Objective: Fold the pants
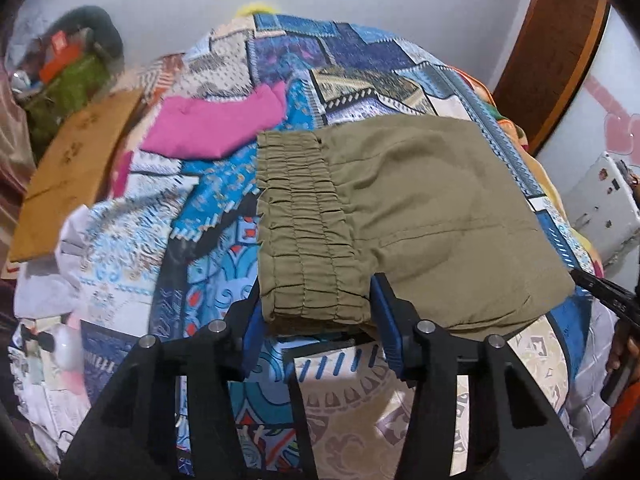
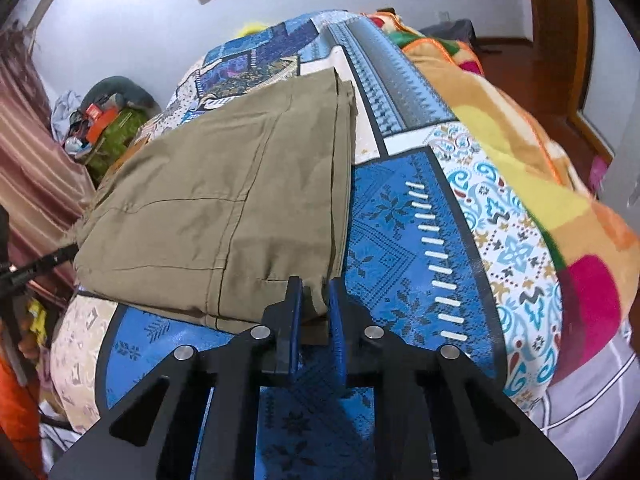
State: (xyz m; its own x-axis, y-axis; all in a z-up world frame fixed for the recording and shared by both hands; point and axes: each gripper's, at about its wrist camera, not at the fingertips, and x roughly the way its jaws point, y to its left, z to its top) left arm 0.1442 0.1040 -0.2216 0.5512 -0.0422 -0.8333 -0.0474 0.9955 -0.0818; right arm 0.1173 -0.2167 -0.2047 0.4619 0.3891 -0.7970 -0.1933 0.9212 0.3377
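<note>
The khaki pants (image 1: 400,208) lie folded on the patterned blue bedspread (image 1: 224,216). Their elastic waistband (image 1: 304,232) faces left. My left gripper (image 1: 316,312) is open, its blue-padded jaws standing on either side of the waistband's near corner. In the right wrist view the pants (image 2: 208,200) lie flat with stacked layers along their right edge. My right gripper (image 2: 316,300) has narrowly spaced jaws around the near right corner of the pants, pinching the fabric. The tip of my right gripper shows at the right edge of the left wrist view (image 1: 604,292).
A folded pink garment (image 1: 216,124) lies beyond the waistband. A cardboard sheet (image 1: 76,172) and clutter (image 1: 68,68) sit at the left. A colourful blanket (image 2: 540,184) covers the bed's right side. A white device (image 1: 604,204) stands at the right, by a wooden door frame (image 1: 560,60).
</note>
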